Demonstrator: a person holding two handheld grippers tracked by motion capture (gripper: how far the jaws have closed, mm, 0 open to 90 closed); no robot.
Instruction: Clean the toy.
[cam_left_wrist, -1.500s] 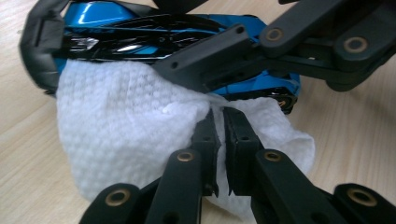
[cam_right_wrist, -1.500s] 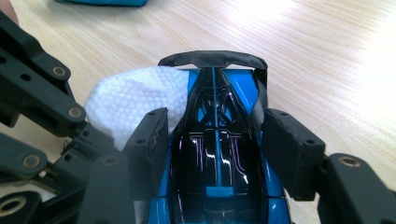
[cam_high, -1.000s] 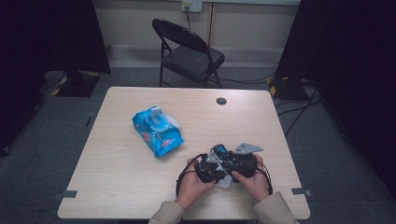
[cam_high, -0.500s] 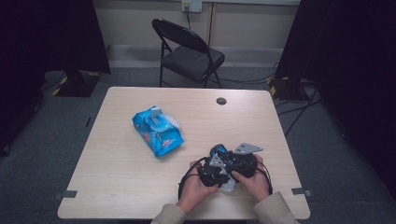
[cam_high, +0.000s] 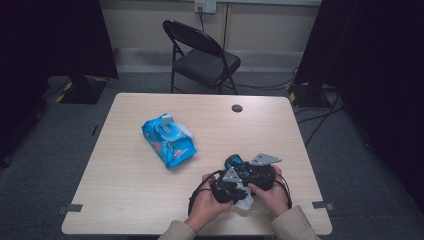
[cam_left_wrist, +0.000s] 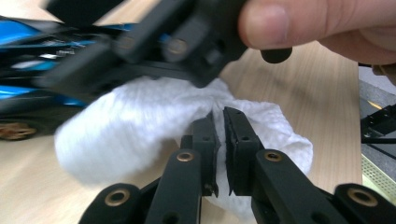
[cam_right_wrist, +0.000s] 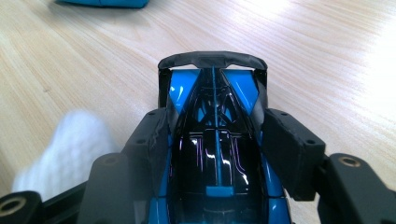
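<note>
Now L tongs (cam_left_wrist: 218, 135) pinch wipe (cam_left_wrist: 140, 126), R tongs (cam_right_wrist: 219, 154) clamp toy car (cam_right_wrist: 215, 140).

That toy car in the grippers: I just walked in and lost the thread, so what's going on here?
A person at the table is wiping a blue and black toy car. The right gripper clamps the car by its sides, its rear wing pointing away. The left gripper is shut on a white wipe, held right up against the car. A blue pack of wipes, its lid flipped open, lies farther up the table to the left.
</note>
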